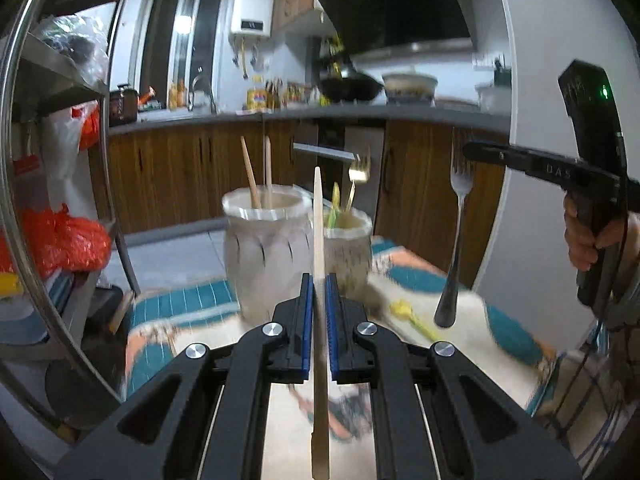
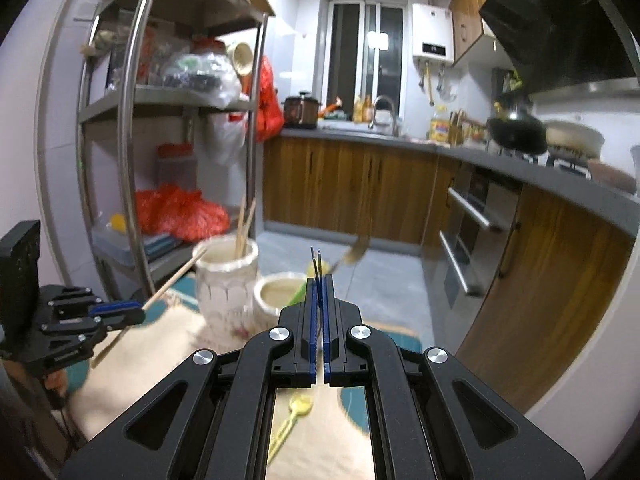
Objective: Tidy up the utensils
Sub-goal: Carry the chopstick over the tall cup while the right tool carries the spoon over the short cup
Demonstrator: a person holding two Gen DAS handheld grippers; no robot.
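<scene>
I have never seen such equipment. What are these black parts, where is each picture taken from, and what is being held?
A person holds one black pinching tool in each hand; a camera sits on each.

The left-hand picture looks along the left tool, shut on a wooden chopstick. It also shows the right tool gripping a metal fork.

The right-hand picture looks along that right tool.

On the patterned cloth stand a taller jar with chopsticks, a shorter jar with cutlery, and a small yellow utensil.
</scene>
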